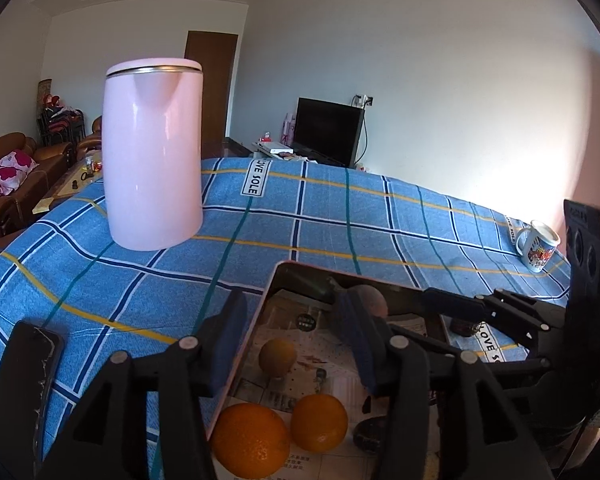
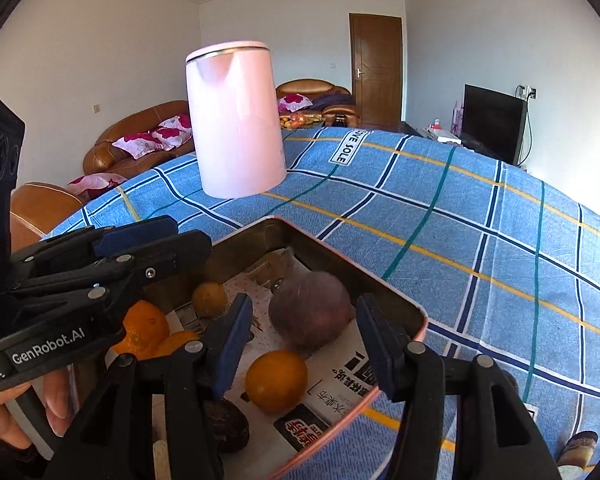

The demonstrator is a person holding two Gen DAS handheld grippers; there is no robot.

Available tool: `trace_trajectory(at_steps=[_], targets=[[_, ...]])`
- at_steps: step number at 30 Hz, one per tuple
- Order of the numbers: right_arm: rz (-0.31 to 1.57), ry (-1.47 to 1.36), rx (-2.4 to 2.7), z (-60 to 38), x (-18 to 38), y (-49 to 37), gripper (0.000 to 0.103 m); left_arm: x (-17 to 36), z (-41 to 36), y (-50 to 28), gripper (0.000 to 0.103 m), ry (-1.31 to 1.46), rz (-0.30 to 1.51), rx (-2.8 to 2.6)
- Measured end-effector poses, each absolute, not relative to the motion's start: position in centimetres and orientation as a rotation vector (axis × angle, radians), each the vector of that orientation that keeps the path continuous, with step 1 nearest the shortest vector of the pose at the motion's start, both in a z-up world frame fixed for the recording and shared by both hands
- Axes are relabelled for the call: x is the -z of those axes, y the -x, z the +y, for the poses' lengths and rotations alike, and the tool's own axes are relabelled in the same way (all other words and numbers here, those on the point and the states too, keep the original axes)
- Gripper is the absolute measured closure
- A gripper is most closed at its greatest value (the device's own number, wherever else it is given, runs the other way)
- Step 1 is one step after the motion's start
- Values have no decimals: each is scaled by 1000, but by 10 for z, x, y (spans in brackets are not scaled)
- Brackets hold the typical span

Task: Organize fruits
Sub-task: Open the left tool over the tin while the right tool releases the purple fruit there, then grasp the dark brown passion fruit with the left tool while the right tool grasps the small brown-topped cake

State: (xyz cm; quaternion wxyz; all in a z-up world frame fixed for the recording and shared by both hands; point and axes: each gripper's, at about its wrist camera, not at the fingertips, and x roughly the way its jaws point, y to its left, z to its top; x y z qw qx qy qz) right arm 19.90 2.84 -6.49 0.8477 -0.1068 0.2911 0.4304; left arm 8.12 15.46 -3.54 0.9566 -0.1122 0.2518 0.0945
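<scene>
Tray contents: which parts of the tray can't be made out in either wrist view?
- Left wrist: the purple fruit is half hidden behind the left gripper finger.
- Right wrist: a dark fruit is partly covered by the right gripper.
- Both: the tray near corner is cut off by the bottom edge.

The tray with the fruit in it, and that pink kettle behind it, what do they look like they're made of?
The tray looks like thin sheet metal: dull brownish inner walls, a rolled pink rim, newspaper lining the bottom. The pink kettle seems to be glossy plastic, or perhaps coated metal, with soft highlights on its body and a thin metallic band under the lid.
</scene>
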Motion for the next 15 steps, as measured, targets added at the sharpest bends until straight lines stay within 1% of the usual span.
trace_trajectory(at_steps=[1,2,6,11,15], targets=[[595,225,-902,21,61,-197,43,33,150,-79,42,224,499,-185],[575,229,-890,11,57,-194,41,30,145,-78,41,216,491,-176],[539,216,-791,-48,48,-196,40,21,110,-80,41,171,475,-113],[579,189,-582,-126,53,-220,39,15,56,-93,41,101,492,-19],[660,150,-504,-165,65,-237,39,19,17,-111,41,33,534,28]])
